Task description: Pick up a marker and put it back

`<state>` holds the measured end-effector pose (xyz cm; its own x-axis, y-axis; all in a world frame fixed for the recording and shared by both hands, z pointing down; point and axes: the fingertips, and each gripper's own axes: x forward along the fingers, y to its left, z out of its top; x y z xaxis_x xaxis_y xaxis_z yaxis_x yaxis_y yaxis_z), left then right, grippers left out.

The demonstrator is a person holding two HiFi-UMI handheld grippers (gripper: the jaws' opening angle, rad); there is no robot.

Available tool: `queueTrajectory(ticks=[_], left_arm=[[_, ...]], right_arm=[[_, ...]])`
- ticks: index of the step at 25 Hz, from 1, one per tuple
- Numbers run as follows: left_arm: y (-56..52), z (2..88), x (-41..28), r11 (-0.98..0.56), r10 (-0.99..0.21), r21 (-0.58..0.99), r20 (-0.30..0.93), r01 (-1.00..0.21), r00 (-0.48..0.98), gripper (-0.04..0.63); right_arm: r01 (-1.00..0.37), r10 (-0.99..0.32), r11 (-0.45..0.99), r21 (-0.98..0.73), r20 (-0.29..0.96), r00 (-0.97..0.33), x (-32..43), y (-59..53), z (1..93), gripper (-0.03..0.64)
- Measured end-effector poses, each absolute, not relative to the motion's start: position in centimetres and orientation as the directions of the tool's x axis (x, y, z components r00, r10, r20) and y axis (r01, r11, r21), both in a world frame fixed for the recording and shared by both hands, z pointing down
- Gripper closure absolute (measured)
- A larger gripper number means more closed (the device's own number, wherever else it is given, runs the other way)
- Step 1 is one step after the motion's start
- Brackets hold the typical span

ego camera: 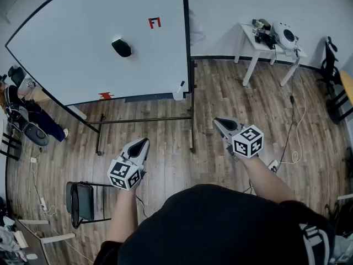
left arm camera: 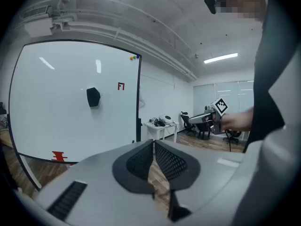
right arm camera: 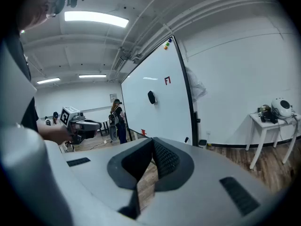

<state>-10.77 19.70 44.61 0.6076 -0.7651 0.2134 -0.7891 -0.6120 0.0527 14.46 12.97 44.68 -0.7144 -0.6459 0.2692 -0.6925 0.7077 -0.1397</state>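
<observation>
Jaws clenched on nothing, my left gripper (ego camera: 144,142) and right gripper (ego camera: 217,121) face the whiteboard (ego camera: 71,65), where a black eraser (ego camera: 121,47) sticks.

Eraser (ego camera: 121,47) on whiteboard (ego camera: 71,48); table (ego camera: 247,35) to its right

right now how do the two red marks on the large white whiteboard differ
The upper red mark sits above and right of the black eraser; the lower red mark at the bottom edge of the whiteboard. The upper looks like angular letters, the lower like stacked bars. Both are red.
</observation>
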Motion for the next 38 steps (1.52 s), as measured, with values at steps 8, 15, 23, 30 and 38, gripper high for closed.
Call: queueTrajectory(ticks=[8, 15, 23, 30, 38], left_arm=[[19.5, 44.6, -15.5, -0.619, -0.763, 0.049, 0.198, -0.784, 0.615, 0.569], [19.4, 44.5, -17.5, -0.632, -0.756, 0.041, 0.187, -0.774, 0.627, 0.569], [18.4, 44.6, -17.8, -0.639, -0.750, 0.034, 0.192, -0.768, 0.633, 0.569], [15.4, 43.9, -17.6, -0.637, -0.753, 0.025, 0.192, -0.770, 0.629, 0.569], [10.8, 44.9, -16.4, -0.632, -0.751, 0.027, 0.224, -0.774, 0.621, 0.569]], right_arm=[[-0.707, -0.664, 0.698, -0.112, 0.269, -0.698, 9.8, 13.1, 44.1, 0.620], [-0.742, -0.703, 0.663, -0.101, 0.258, -0.663, 8.4, 13.0, 43.4, 0.618], [-0.751, -0.712, 0.647, -0.129, 0.249, -0.656, 7.8, 11.9, 44.1, 0.618], [-0.750, -0.712, 0.645, -0.147, 0.240, -0.660, 7.5, 8.7, 44.4, 0.618], [-0.741, -0.699, 0.647, -0.181, 0.248, -0.671, 8.1, 3.8, 45.9, 0.618]])
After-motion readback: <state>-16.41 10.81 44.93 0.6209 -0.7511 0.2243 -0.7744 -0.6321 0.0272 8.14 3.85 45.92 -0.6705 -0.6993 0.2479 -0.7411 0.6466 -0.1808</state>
